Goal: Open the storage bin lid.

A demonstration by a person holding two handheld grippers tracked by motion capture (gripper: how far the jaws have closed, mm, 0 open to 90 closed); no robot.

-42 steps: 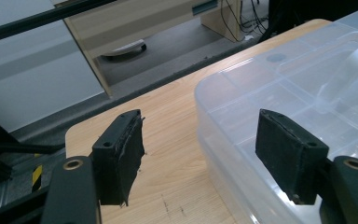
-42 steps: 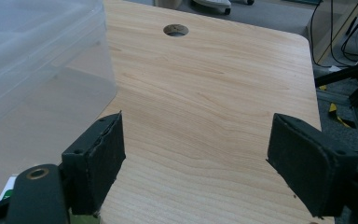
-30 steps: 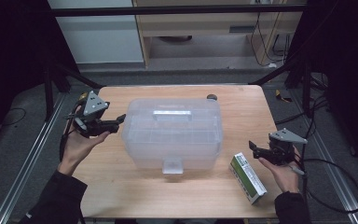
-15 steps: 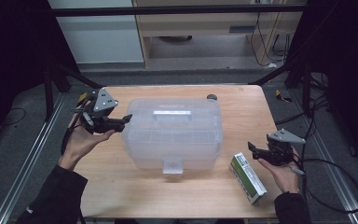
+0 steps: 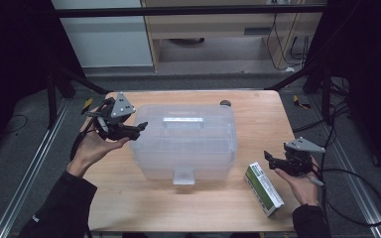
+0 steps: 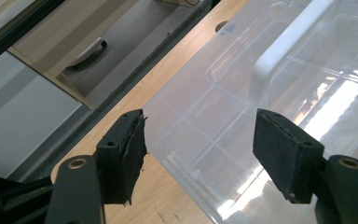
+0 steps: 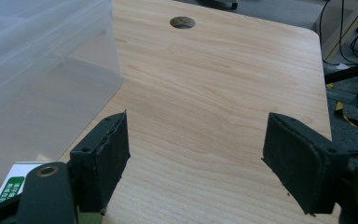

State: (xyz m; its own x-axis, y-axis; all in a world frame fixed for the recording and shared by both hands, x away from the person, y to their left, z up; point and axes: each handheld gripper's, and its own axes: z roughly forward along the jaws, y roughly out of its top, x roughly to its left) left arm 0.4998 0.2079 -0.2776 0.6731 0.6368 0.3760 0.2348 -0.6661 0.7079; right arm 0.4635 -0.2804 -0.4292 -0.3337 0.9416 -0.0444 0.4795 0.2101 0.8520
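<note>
You are holding the right gripper [image 5: 270, 159] at four o'clock, jaws spread wide and empty, just beside the green-and-white box [image 5: 263, 189]. The clear plastic bin [image 5: 184, 144] is sitting mid-table [image 5: 258, 119]. At ten o'clock, your left gripper [image 5: 138, 128] is hovering, jaws gaping, over the bin's corner.

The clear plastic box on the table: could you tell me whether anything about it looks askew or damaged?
Nothing stands out: the clear plastic box sits flat and lidded on the table, with the left gripper open at its corner.
</note>
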